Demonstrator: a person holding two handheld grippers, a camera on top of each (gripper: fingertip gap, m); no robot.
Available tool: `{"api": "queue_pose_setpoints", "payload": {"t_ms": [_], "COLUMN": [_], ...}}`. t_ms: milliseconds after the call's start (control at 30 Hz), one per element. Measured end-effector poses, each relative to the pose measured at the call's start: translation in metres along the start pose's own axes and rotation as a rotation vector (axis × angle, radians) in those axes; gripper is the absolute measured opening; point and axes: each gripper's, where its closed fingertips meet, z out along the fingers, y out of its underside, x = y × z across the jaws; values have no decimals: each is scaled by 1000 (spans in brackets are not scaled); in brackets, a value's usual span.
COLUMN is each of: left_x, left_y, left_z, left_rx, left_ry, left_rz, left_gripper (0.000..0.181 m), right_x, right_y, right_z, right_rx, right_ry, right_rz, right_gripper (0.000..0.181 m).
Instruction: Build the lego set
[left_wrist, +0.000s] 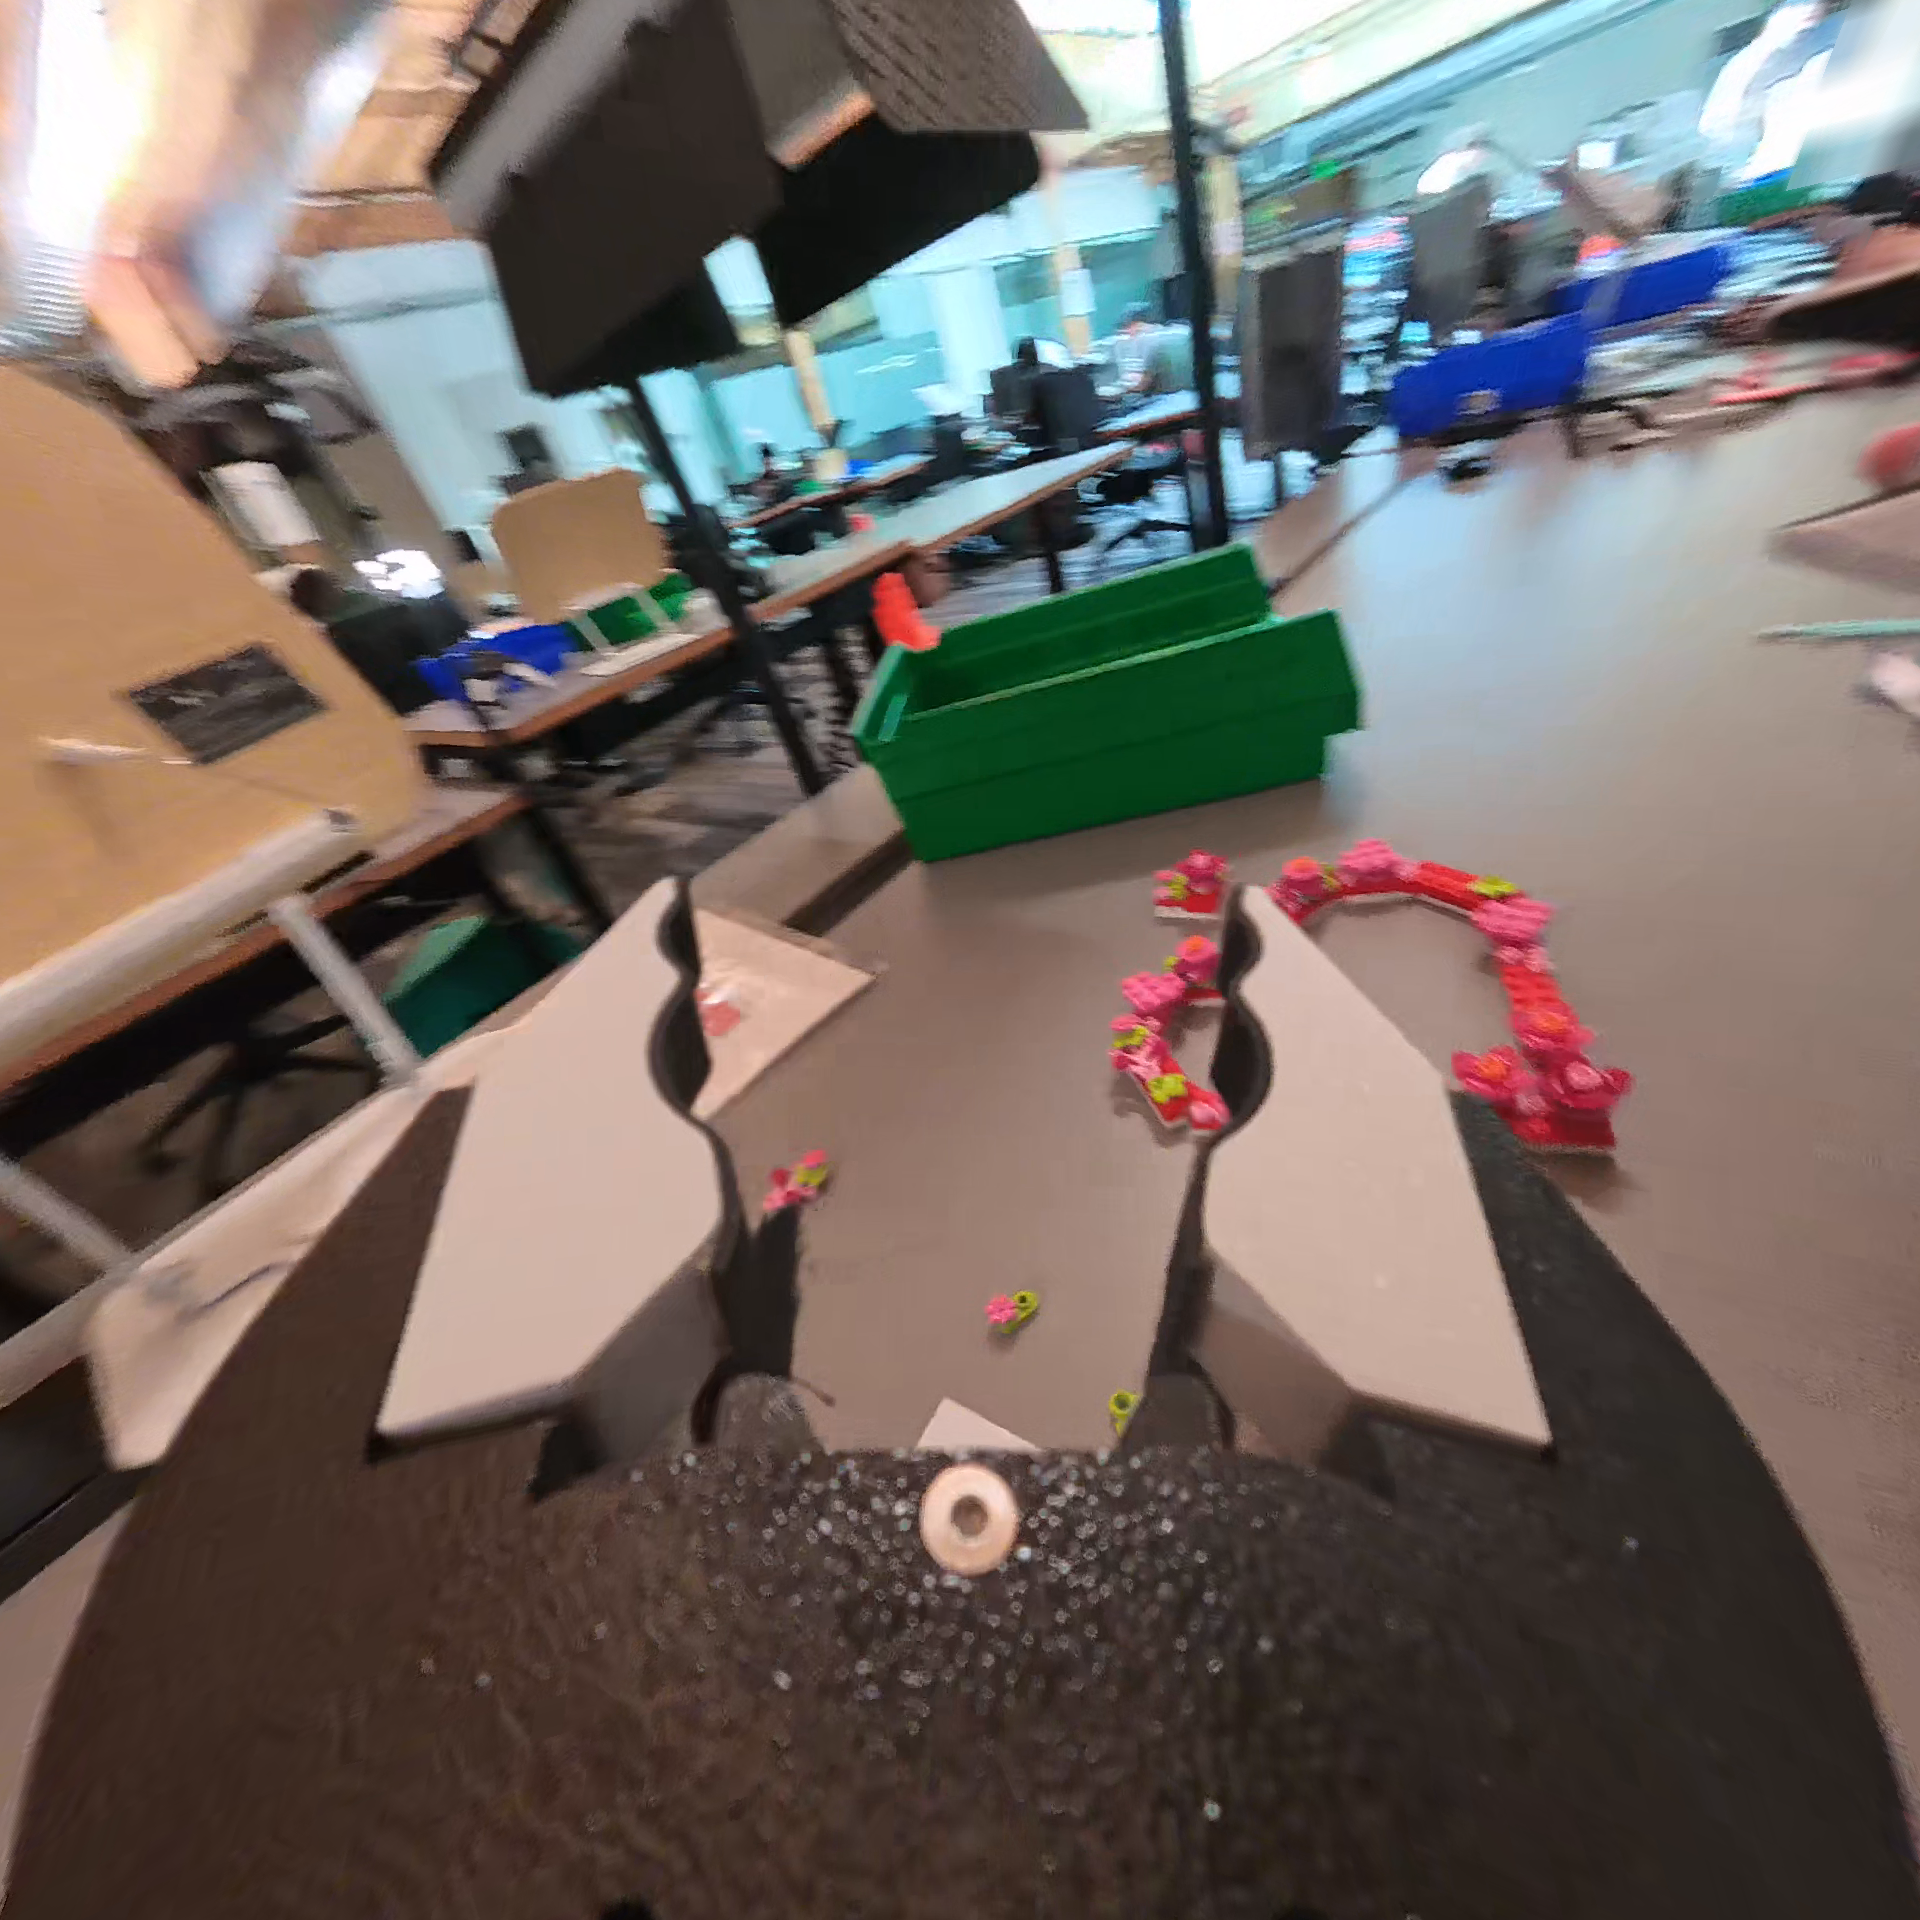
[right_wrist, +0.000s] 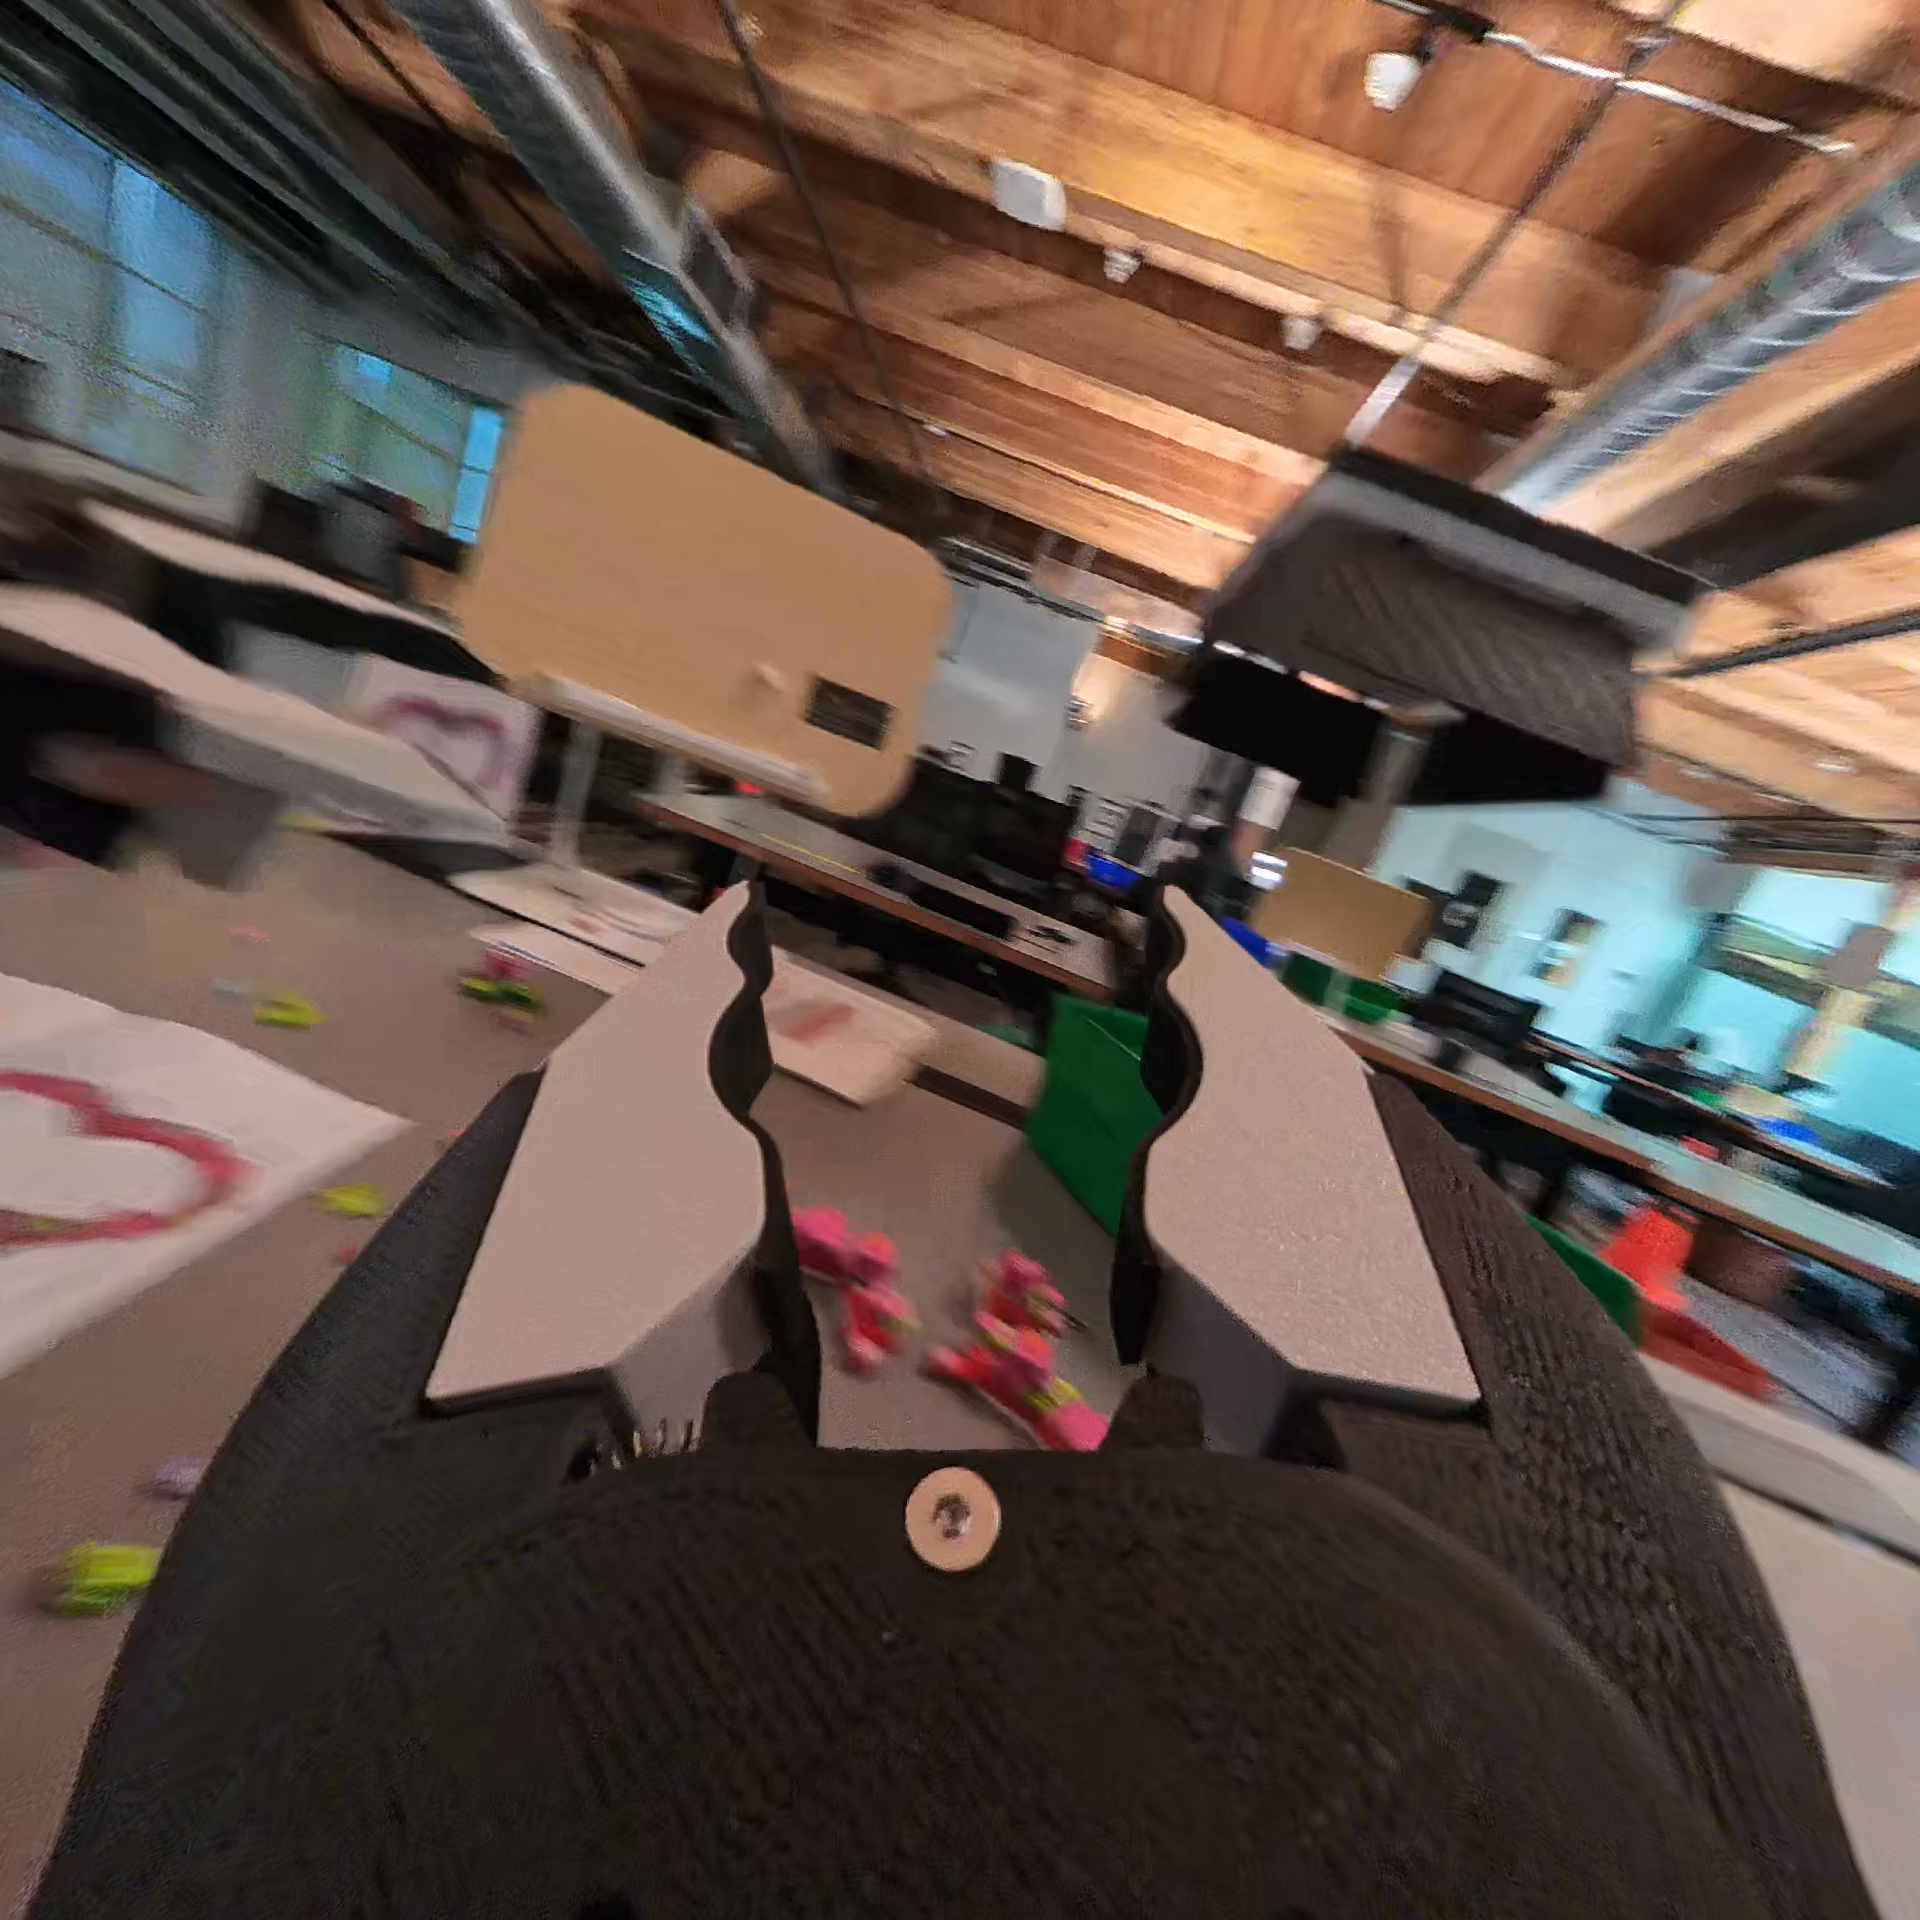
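Note:
A curved red and pink brick arch (left_wrist: 1496, 956) with flower pieces lies on the grey table, right of my left gripper (left_wrist: 961, 904). A shorter curved red and pink segment (left_wrist: 1158, 1049) and a small red and pink piece (left_wrist: 1193, 885) lie left of the arch. Tiny pink flower pieces (left_wrist: 798, 1182) (left_wrist: 1010, 1311) lie between the left fingers. The left gripper is open, empty and above the table. My right gripper (right_wrist: 956, 914) is open and empty, tilted upward; blurred pink and red brick pieces (right_wrist: 1023, 1340) show on the table between its fingers.
A green bin (left_wrist: 1107, 717) stands behind the bricks; it also shows in the right wrist view (right_wrist: 1091, 1112). A clear bag (left_wrist: 774, 997) lies at the table's left edge. An instruction sheet with a red heart (right_wrist: 114, 1164) and lime pieces (right_wrist: 99, 1574) lie left of the right gripper.

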Motion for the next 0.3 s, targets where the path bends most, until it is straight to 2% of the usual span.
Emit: {"api": "queue_pose_setpoints", "payload": {"t_ms": [67,200,300], "left_x": [-4,0,8], "left_y": [-10,-27,-33], "left_z": [-7,-21,-30], "left_rx": [11,32,24], "left_ry": [-113,-224,-246], "left_rz": [4,-26,-38], "left_gripper": [111,128,130], "right_x": [-48,-144,-190], "right_y": [-48,-130,-153], "right_z": [6,2,-4], "right_rx": [16,60,48], "right_ry": [-144,-393,-453], "right_rz": [30,60,0], "right_gripper": [73,92,99]}}
